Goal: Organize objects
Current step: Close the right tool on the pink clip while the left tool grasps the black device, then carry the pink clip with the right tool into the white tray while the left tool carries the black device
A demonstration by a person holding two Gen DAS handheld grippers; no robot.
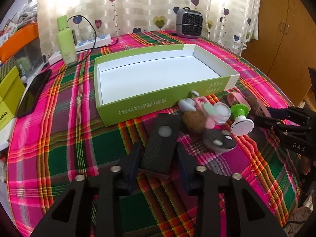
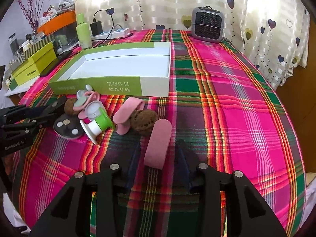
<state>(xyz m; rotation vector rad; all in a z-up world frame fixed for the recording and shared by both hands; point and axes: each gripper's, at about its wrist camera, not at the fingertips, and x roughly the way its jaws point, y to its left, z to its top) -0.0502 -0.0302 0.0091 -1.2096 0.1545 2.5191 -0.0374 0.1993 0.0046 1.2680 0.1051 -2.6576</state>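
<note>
On yellow-green box (image 2: 33,70), "Supanonx" lettering

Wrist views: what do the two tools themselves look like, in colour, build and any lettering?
Both are matte black. The left tool and the right tool each have two angular fingers with triangular cut-outs, round silver fasteners and dark blue pads. Seen from the other camera, the right tool's body reads "DAS" in pale letters, and the left tool's reads "GenRobot.AI". No sleeve or cable shows.
</note>
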